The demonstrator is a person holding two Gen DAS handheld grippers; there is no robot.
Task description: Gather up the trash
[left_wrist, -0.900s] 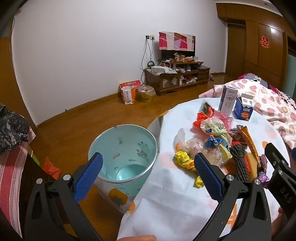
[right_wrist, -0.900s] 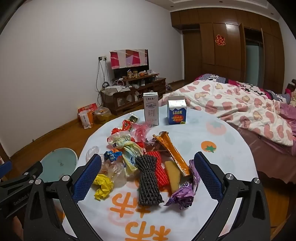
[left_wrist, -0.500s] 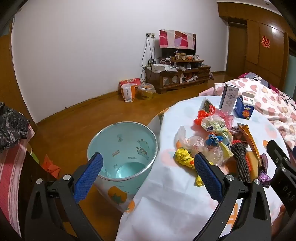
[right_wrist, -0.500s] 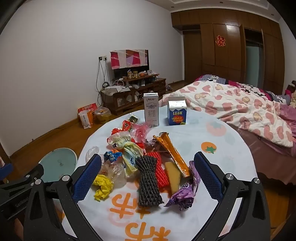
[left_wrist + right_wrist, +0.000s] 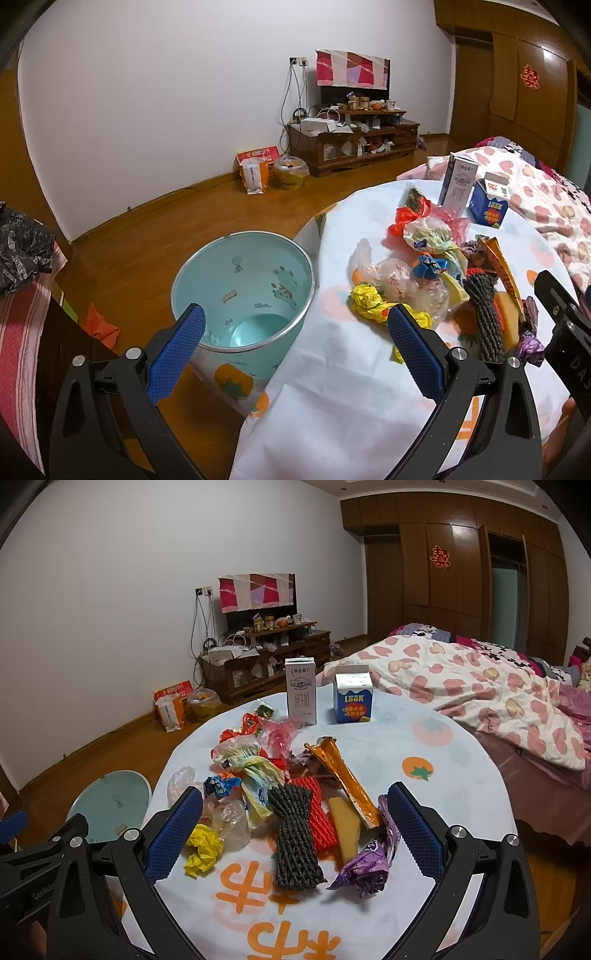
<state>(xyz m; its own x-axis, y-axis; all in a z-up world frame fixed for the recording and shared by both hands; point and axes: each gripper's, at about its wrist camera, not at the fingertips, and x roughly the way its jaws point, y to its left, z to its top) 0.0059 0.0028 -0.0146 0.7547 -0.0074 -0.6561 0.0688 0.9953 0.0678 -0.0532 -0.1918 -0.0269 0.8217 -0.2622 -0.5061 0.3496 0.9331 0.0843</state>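
Both tools hang over the near edge of the round table (image 5: 461, 775) with its white orange-printed cloth, and nothing has been picked up yet. The left gripper (image 5: 295, 350) has its jaws spread wide and empty, straddling the gap between the table edge and the pale teal metal bin (image 5: 243, 291) that stands on the wooden floor just beside the table. The right gripper (image 5: 295, 834) is likewise wide and empty, aimed at the heap.

The risk I see is in the pile itself. The pieces overlap and touch, so a grab at one could drag a neighbour along or flick it off the hanging cloth onto the floor. The thin stuff may slip out of the pads on the way across, and the bin's mouth sits below the table edge, so a release too early would miss it. The cloth is loose and could get pinched with a low grab.

The trash is mostly light and crumpled: a yellow crumpled wrapper (image 5: 201, 843) nearest the bin side, a clear plastic bag (image 5: 229, 821), a dark grey foam fruit net (image 5: 293, 843) beside an orange-red foam net (image 5: 317, 819), a long orange foil packet (image 5: 343, 775) and a purple foil wrapper (image 5: 369, 864). Two cartons stand upright at the far side, a tall white milk carton (image 5: 301, 690) and a blue-and-white drink carton (image 5: 352, 698).
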